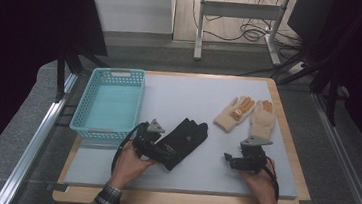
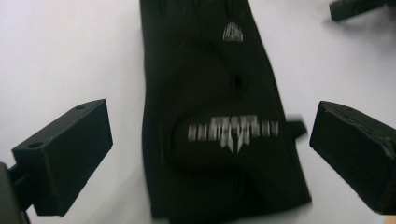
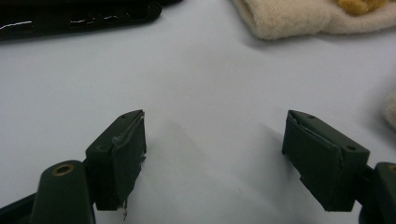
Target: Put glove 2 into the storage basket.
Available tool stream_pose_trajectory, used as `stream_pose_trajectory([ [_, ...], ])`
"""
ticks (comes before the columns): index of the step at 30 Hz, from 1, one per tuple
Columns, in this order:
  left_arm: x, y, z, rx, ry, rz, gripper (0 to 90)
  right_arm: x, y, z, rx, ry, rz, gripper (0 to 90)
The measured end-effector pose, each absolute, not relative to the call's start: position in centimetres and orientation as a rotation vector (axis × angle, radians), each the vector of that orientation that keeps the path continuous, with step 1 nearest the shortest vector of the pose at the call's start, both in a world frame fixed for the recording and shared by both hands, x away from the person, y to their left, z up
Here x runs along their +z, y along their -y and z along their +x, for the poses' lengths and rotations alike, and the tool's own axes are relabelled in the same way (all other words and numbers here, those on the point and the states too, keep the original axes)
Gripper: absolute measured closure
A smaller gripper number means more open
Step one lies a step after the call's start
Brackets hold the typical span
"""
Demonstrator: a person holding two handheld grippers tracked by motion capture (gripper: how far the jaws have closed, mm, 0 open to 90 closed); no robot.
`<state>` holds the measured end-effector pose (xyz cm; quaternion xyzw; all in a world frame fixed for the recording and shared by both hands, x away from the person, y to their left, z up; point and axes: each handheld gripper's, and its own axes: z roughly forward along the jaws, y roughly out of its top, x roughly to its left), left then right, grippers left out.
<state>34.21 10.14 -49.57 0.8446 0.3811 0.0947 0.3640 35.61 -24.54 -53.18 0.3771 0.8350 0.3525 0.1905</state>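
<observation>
A black glove (image 1: pixel 186 136) with a grey logo lies flat on the white mat (image 1: pixel 194 96), fingers pointing away from me. My left gripper (image 1: pixel 164 153) hovers at its cuff end. In the left gripper view the glove (image 2: pixel 215 93) lies between the wide jaws of that gripper (image 2: pixel 212 123), and neither pad touches it. Two cream gloves (image 1: pixel 234 113) (image 1: pixel 262 121) with orange fingertips lie at the right. My right gripper (image 1: pixel 227 159) sits low over bare mat near the front right, jaws apart with nothing between them (image 3: pixel 217 123); a cream cuff (image 3: pixel 299 18) lies beyond it.
A light blue plastic basket (image 1: pixel 137 103) stands at the mat's left edge, nothing visible inside. The mat rests on a wooden tabletop (image 1: pixel 287 127). The tip of the right gripper (image 2: pixel 355 8) shows past the black glove in the left gripper view.
</observation>
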Motion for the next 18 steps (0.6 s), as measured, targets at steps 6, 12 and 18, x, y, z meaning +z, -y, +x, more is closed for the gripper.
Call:
stream_pose_trajectory([
  [6, -50.9, -8.1, 37.2, 0.177, -1.033, 2.214, 0.0, -53.2, 24.5, 35.6, 0.991, -2.346, 1.060, 21.3],
  [12, -52.5, -6.7, 38.2, 0.104, -1.028, 2.277, 0.0, -53.2, 24.5, 35.6, 0.991, -2.346, 1.058, 21.3],
  [18, -52.9, -5.0, 36.8, 0.222, -0.991, 2.392, 0.0, -53.2, 24.5, 35.6, 0.994, -2.344, 1.056, 21.3],
])
